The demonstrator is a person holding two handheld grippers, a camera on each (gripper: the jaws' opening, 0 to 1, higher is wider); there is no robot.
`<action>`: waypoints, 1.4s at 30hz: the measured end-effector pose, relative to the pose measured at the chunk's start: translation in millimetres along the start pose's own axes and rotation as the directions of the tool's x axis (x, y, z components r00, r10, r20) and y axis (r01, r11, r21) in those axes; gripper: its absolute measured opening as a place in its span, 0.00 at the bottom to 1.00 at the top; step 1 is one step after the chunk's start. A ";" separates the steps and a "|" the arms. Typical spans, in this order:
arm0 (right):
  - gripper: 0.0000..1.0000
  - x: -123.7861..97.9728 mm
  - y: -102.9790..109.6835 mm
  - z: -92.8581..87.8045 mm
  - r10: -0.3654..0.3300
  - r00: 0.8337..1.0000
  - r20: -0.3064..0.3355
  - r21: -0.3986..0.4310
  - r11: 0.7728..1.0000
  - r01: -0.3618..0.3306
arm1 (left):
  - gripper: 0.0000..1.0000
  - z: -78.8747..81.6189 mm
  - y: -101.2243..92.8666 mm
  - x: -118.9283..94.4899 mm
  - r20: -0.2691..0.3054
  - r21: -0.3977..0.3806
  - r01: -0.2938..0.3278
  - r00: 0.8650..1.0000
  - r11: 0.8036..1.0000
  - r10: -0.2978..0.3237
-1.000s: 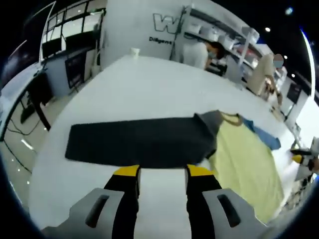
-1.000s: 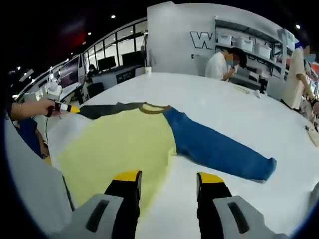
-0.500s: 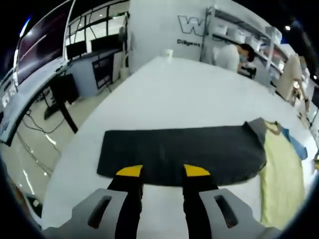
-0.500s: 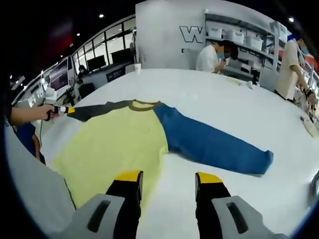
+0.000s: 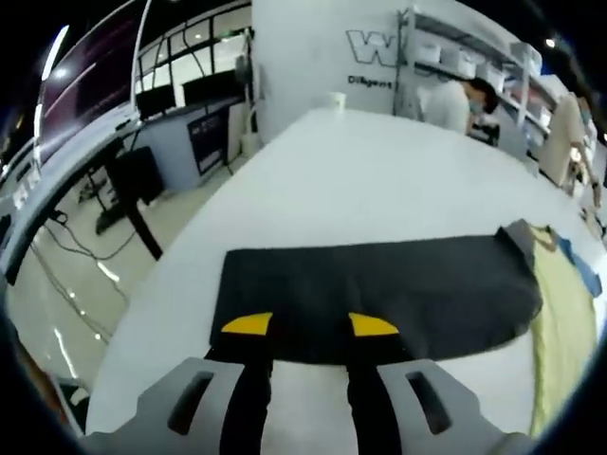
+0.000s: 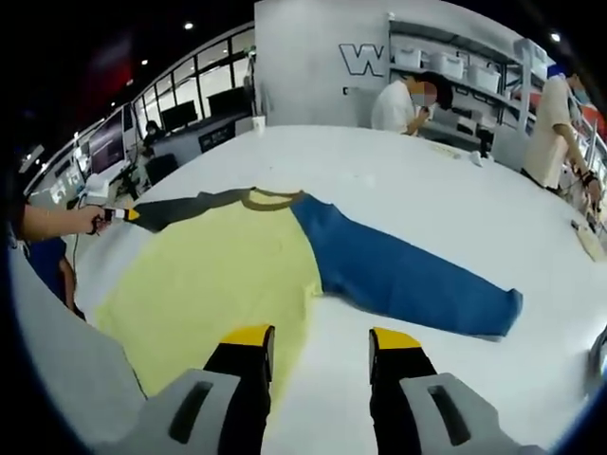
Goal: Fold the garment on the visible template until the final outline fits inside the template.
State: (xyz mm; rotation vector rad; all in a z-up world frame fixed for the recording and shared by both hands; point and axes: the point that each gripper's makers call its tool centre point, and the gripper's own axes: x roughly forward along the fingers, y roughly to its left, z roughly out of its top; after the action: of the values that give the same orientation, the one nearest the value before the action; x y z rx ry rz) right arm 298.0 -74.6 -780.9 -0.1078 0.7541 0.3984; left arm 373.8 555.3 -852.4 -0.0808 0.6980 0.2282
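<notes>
Right now my left gripper (image 5: 308, 325) hovers over the near edge of the dark grey sleeve (image 5: 379, 299), its yellow-tipped fingers (image 5: 248, 325) spread apart with nothing between them. That sleeve lies flat on the white worktop (image 5: 360, 180), stretching from left to right, and joins the pale yellow body of the garment (image 5: 564, 332) at the far right. From my right gripper (image 6: 313, 339), the fingers also stand apart and empty, poised at the near hem of the yellow garment body (image 6: 213, 284). The blue sleeve (image 6: 403, 280) runs out to the right across the worktop, fully spread. At the far left, a hand (image 6: 90, 220) holds the other gripper at the tip of the dark sleeve.
</notes>
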 end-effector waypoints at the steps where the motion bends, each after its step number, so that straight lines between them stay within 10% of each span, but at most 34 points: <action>1: 0.32 0.7 1.7 -1.2 0.000 1.000 -0.007 0.006 1.000 0.000 | 0.26 0.3 -0.1 0.6 0.016 -0.004 0.006 1.000 1.000 -0.006; 11: 0.29 2.3 7.2 0.9 0.016 1.000 0.008 0.041 0.999 -0.016 | 0.01 -4.4 -23.1 -5.0 0.001 -0.053 0.088 0.996 0.995 -0.088; 16: 0.29 0.9 11.1 0.4 0.023 1.000 0.013 0.053 0.998 -0.023 | 0.00 -9.1 -31.1 -8.7 -0.033 -0.158 0.116 0.992 0.981 -0.123; 30: 0.30 -10.6 16.5 -10.9 0.026 0.999 0.043 0.086 0.996 -0.029 | 0.00 22.4 -38.7 -38.1 0.103 -0.295 0.185 0.981 0.937 -0.162; 31: 0.31 -12.5 18.4 -11.7 0.030 0.998 0.049 0.091 0.995 -0.034 | 0.00 45.3 -52.0 -57.8 0.157 -0.233 0.241 0.966 0.942 -0.208; 42: 0.36 -30.1 37.6 -22.7 0.100 0.991 0.088 0.115 0.987 -0.110 | 0.00 99.7 -131.2 -80.4 0.267 -0.145 0.445 0.878 0.884 -0.398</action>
State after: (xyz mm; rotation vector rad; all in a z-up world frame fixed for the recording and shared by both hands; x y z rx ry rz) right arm 248.9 -54.8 -775.0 0.0612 0.7029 0.4537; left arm 407.5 428.1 -724.8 -0.3946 0.4073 -0.1161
